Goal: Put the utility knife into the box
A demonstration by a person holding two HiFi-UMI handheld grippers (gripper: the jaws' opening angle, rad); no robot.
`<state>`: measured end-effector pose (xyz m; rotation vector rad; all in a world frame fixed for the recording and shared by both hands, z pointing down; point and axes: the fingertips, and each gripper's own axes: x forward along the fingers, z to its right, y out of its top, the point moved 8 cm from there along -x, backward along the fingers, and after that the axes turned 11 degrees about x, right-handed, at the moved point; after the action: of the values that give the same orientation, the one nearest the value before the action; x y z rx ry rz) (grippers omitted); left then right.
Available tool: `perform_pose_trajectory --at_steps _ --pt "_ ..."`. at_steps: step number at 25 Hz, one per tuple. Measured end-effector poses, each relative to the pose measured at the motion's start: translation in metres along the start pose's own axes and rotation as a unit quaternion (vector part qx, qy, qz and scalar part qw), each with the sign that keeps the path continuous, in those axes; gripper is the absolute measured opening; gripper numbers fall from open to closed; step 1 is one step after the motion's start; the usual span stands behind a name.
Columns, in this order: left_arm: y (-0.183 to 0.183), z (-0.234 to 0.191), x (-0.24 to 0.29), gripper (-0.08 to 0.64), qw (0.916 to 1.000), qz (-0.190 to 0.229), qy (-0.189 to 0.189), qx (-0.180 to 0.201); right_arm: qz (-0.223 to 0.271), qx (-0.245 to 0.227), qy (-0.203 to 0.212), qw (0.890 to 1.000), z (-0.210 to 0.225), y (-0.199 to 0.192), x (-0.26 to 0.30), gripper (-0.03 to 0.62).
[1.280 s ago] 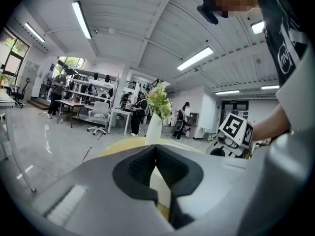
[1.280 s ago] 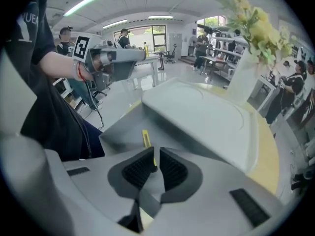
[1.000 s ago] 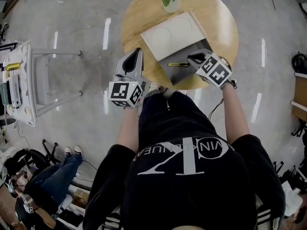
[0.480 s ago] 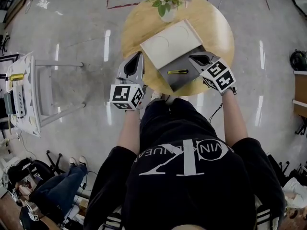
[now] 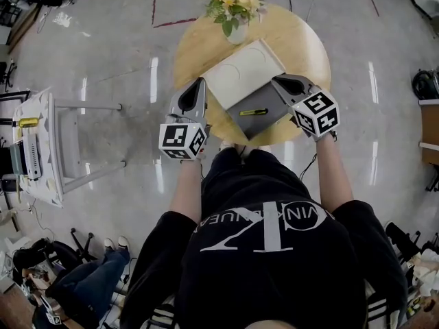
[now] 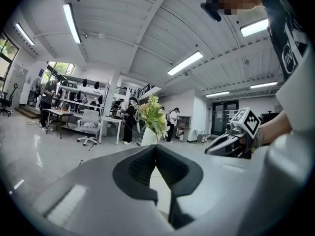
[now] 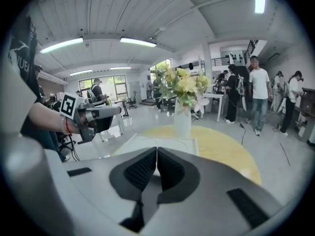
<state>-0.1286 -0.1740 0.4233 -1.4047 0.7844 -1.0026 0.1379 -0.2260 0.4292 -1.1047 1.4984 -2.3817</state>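
A yellow and black utility knife lies inside the grey box on the near part of the round wooden table. The box's white lid lies open behind it. My left gripper hangs at the table's left edge, beside the lid, shut and empty. My right gripper is at the box's right side, also shut with nothing held. The left gripper view shows its own jaws meeting, and the right gripper view shows the same. The knife shows in neither gripper view.
A vase of flowers stands at the table's far edge, behind the lid. A white rack stands on the floor at the left. People stand and sit farther off in the room.
The head view has tilted, so the table sits lower in the picture. The knife stays in the grey box. Both grippers hold almost the same places, still shut.
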Motion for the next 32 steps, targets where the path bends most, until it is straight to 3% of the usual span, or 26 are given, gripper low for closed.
perform_pose_trajectory --at_steps 15,32 --pt "0.027 -0.002 0.014 0.011 0.9993 0.034 -0.015 0.01 0.112 0.016 -0.038 0.993 0.004 0.031 -0.031 0.016" --pt "0.045 -0.007 0.014 0.011 0.9979 0.059 -0.015 0.021 0.178 0.005 -0.058 0.982 0.0 0.053 -0.047 0.015"
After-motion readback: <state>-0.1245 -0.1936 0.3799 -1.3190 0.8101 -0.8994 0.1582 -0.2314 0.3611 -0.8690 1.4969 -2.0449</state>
